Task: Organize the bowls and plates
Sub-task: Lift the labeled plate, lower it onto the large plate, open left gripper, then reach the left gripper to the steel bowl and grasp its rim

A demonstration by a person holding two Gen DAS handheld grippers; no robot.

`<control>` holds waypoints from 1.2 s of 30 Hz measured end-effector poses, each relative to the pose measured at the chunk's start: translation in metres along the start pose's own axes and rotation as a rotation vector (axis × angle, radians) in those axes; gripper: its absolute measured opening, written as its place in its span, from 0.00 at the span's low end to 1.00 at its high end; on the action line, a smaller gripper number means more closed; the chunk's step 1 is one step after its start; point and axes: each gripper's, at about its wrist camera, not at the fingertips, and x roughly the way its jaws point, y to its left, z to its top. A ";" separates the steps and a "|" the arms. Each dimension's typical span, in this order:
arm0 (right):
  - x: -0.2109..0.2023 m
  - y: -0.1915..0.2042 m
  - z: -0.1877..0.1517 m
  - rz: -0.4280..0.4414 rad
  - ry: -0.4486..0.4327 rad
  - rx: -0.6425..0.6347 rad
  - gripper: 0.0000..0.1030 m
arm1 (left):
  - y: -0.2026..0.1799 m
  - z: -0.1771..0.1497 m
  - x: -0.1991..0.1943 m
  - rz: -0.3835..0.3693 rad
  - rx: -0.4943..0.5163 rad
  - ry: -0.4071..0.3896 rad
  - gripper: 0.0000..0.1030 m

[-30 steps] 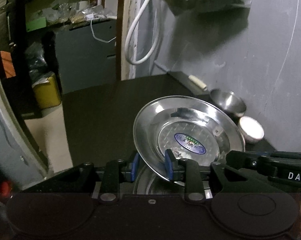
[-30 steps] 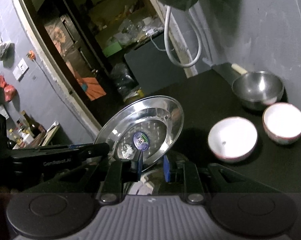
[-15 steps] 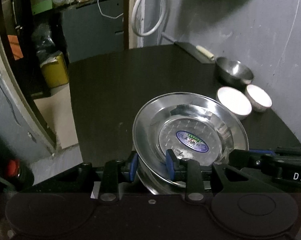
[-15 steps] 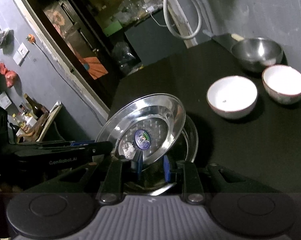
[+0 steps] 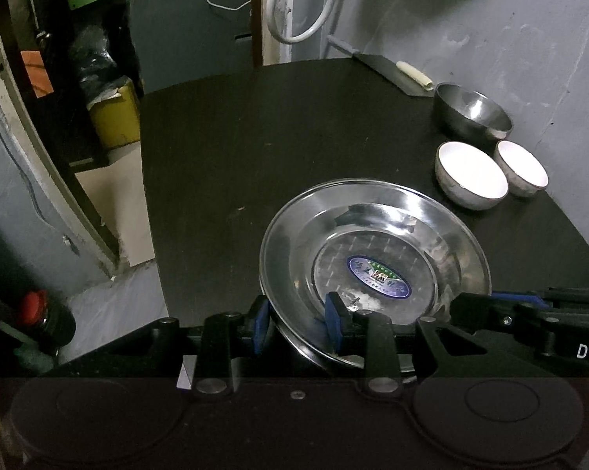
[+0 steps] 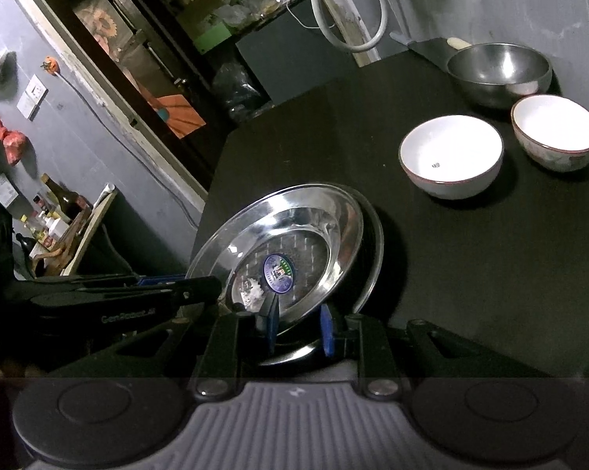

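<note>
Only the right wrist view shows a second steel plate (image 6: pixel 373 250) lying on the dark table (image 6: pixel 470 274) under the tilted steel plate (image 6: pixel 294 235), and a white bowl's (image 6: pixel 451 152) small inner mark, too small to read. Both grippers hold the tilted plate's near rim at lower centre of their frames: the left gripper (image 5: pixel 298 323) with jaws narrowly parted around it, the right gripper (image 6: pixel 296 327) likewise. An oval blue sticker (image 5: pixel 378 276) sits at the plate's centre, its writing illegible. Lettering "DA" shows on the right gripper's body in the left view.
</note>
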 end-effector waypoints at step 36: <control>0.001 0.009 0.005 -0.024 0.011 -0.047 0.48 | -0.006 0.003 0.003 0.043 0.006 0.013 0.45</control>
